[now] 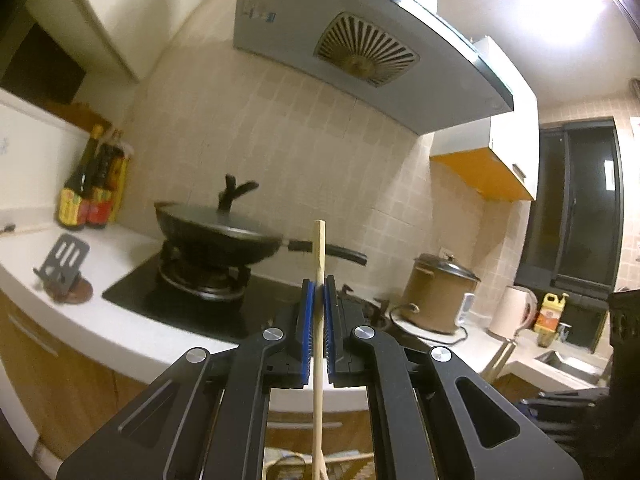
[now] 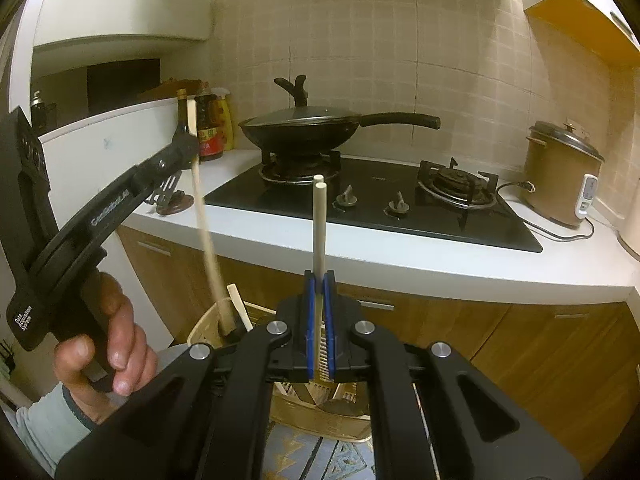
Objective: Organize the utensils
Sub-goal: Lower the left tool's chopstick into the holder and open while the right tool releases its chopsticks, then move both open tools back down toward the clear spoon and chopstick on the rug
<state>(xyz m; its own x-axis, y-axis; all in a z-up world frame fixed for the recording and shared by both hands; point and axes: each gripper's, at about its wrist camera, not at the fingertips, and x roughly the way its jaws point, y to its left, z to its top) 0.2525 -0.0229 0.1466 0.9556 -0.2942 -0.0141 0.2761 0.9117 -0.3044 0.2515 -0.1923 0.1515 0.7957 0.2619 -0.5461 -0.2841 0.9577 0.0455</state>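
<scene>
The left gripper (image 1: 319, 300) is pinching a long pale wooden utensil (image 1: 319, 264) between its blue ribbed pads, jaws pressed tight on the slim shaft, whose long axis is running nearly upright through the grip. In the right wrist view that shaft is slanting down, its lower end dipping into a cream, slatted plastic basket (image 2: 208, 326) that is sitting low, below the tabletop (image 2: 400, 256) edge and in front of the wooden cabinet doors; another pale handle (image 2: 239, 307) is already leaning inside it. The right gripper (image 2: 319, 292) is likewise clamping a pair of round, smooth off-white chopsticks (image 2: 320, 220), standing upright with their tips rising above the jaws. The basket is lying below and slightly left of the right jaws, directly under the left ones, so the left hand (image 2: 106, 344) looks nearer to dropping its piece in. A lidded black wok (image 2: 300, 126) is resting on the glossy black hob behind.
</scene>
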